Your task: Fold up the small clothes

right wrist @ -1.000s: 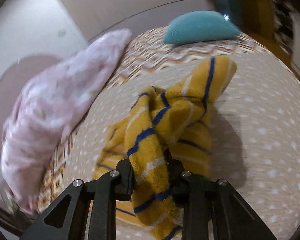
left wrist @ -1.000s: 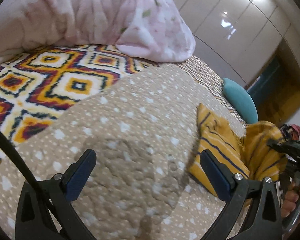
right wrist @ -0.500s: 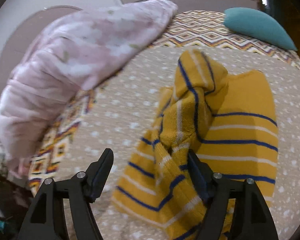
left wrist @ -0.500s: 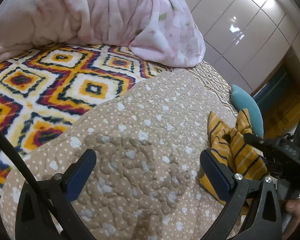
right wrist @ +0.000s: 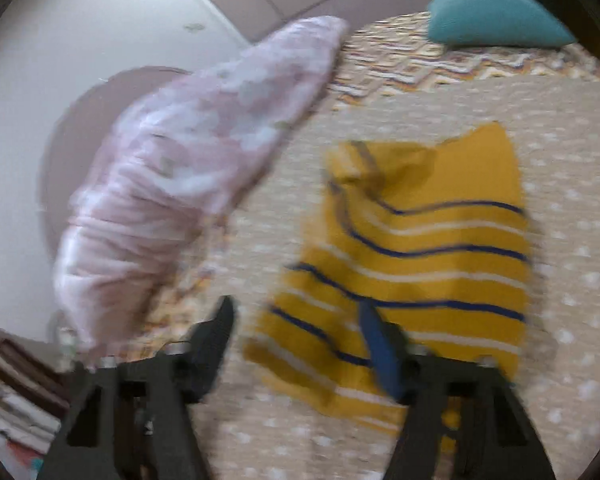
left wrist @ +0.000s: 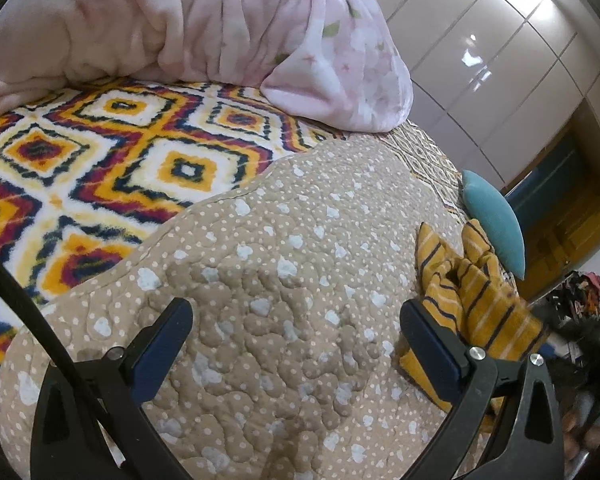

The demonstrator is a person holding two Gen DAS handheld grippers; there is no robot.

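Right wrist view blurred — right tool [right wrist: 296, 344] apparently released over striped garment's [right wrist: 420, 248] near edge, left tool [left wrist: 296, 344] released.

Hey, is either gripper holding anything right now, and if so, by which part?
Nothing is held. The left gripper is open over the dotted quilt, and the right gripper is open above the yellow striped garment, which lies on the quilt.

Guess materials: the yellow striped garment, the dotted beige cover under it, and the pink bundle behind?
Yellow striped garment: looks like a soft knit, matte; ribbed rows show in the left wrist view.
Dotted beige cover: quilted fabric, probably cotton or polyester; puckered stitch pattern with a padded look.
Pink bundle: plush fleece blanket, likely; fuzzy nap, deep soft folds, faint floral print.
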